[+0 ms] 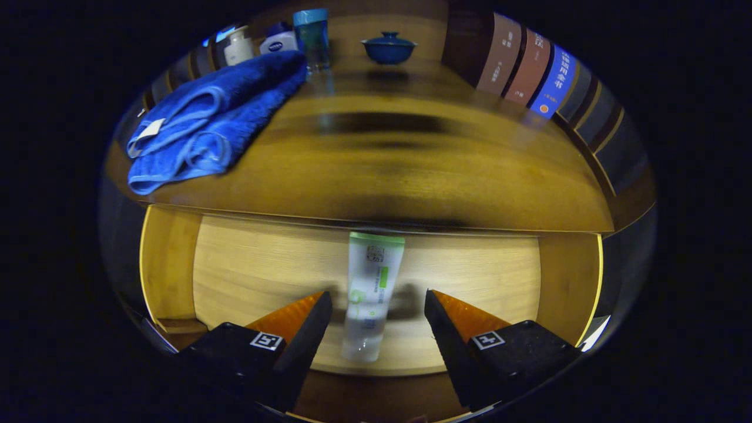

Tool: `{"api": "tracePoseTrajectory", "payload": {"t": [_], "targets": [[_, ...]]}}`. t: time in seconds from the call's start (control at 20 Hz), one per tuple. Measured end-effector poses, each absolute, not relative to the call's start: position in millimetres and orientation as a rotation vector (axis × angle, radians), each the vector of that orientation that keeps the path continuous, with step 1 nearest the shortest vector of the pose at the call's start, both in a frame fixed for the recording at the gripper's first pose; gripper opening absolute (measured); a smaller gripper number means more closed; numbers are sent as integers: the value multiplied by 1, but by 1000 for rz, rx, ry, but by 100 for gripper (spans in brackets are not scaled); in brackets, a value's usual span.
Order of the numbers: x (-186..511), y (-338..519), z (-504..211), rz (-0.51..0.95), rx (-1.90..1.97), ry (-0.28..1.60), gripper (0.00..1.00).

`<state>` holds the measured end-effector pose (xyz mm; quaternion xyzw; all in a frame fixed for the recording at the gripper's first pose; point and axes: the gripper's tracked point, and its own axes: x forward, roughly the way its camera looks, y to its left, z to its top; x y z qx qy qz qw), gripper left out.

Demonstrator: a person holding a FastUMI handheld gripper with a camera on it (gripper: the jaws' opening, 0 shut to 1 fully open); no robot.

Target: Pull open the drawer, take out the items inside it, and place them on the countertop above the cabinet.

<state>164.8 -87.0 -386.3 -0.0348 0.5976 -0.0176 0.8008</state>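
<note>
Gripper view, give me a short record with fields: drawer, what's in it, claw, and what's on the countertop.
drawer: drawer pulled open, below the countertop edge
contents: one tube lying flat on the drawer floor
claw: claw open, fingers either side of the tube, not touching it
countertop: countertop holds a folded blue towel, bottles behind it, a lidded blue bowl
books: books upright along the side

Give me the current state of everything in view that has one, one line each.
Light wooden drawer: pulled open.
White squeeze tube with green end: lying flat on the drawer floor, between the claw fingers, not gripped.
Claw: open, fingers either side of the tube.
Blue terry towel: folded, on the countertop.
Dark blue ceramic bowl: lid on, upright.
Clear bottle with blue cap: capped, upright.
Wooden countertop: bare in the middle.
</note>
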Motion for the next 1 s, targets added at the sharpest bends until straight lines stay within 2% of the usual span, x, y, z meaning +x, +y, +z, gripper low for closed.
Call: {"api": "tracePoseTrajectory", "payload": {"t": [0.2,0.45,1.0], "targets": [[152,-78,-402,-4,-40,1356,81],[144,-82,-401,-69,-43,1405,36],[119,-63,-336,-7,23,1422,37]]}}
